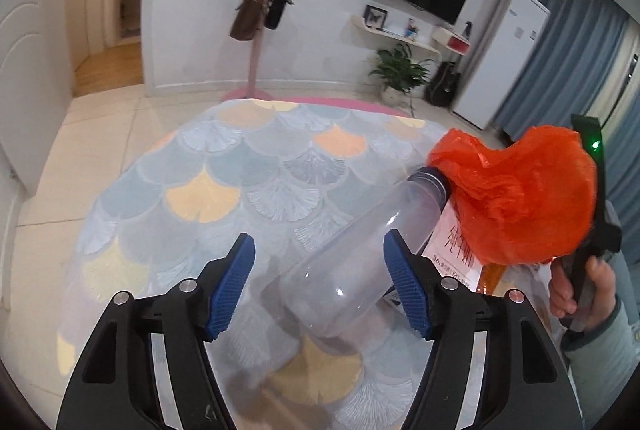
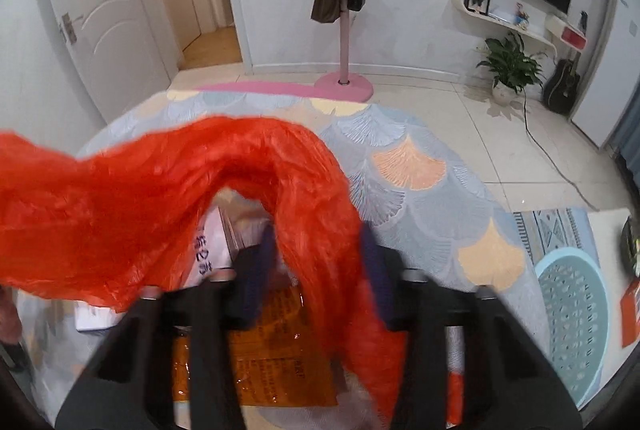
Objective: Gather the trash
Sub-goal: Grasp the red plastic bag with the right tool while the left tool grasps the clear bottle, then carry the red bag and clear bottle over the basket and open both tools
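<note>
Basket (image 2: 576, 314) beside rug: contents not visible.

Patterned table (image 1: 224, 189): bottle (image 1: 360, 250), orange packet (image 2: 260, 362).

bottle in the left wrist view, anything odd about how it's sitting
Yes. The clear plastic bottle is tipped over at a slant on the rug, its cap end under the orange bag. It lies between the open left gripper fingers, gripped by neither pad.
</note>
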`<state>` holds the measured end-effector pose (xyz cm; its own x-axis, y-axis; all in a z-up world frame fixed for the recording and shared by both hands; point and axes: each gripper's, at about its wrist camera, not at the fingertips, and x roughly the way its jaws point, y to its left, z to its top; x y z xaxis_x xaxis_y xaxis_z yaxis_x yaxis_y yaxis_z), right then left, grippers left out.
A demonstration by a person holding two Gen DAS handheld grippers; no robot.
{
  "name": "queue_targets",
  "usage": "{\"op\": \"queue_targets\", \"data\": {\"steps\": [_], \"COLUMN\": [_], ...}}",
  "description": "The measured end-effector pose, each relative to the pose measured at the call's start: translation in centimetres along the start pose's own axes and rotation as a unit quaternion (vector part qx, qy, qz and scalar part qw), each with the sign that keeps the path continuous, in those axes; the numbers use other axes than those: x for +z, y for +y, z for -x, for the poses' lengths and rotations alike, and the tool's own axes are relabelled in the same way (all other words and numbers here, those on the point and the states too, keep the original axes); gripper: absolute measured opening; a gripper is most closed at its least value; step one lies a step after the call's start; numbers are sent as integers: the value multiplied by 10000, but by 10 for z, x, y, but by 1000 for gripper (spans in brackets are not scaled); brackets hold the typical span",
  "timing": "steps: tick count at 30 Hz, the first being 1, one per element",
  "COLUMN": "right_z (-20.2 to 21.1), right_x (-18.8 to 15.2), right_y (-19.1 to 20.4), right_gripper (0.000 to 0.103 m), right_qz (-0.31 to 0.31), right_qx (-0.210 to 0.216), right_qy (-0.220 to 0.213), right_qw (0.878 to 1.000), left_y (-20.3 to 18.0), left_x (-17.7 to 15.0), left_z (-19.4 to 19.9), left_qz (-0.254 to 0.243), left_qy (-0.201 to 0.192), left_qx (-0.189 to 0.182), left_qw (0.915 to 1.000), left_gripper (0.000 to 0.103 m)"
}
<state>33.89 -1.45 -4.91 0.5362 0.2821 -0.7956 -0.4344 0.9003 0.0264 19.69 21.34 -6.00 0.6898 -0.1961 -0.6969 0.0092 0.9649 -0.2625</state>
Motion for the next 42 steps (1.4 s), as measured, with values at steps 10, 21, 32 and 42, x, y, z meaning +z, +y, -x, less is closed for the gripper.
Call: {"op": "queue_targets", "data": {"steps": [10, 21, 32, 42], "right_z": [43, 128, 191, 202], "right_x": [-10, -27, -67, -110], "right_y": [-17, -54, -118, -203], "right_gripper": [9, 9, 9, 9], "right_qz": [-385, -910, -1469, -2357], "right_qx": [66, -30, -562, -1095], "right_qy": [-647, -1539, -2029, -1956], "right_qw": [9971, 9839, 9665, 9456], "left_y": [-24, -65, -74, -80], "left_x": [-7, -9, 15, 16], "left_z": [-16, -24, -67, -52], "left_qz": [-639, -1109, -799, -577], "left_qy": [600, 1112, 1411, 791], "left_qx": [-365, -635, 116, 561], "left_qw": [9955, 9856, 9867, 9936], "left_gripper": [64, 56, 48, 45]}}
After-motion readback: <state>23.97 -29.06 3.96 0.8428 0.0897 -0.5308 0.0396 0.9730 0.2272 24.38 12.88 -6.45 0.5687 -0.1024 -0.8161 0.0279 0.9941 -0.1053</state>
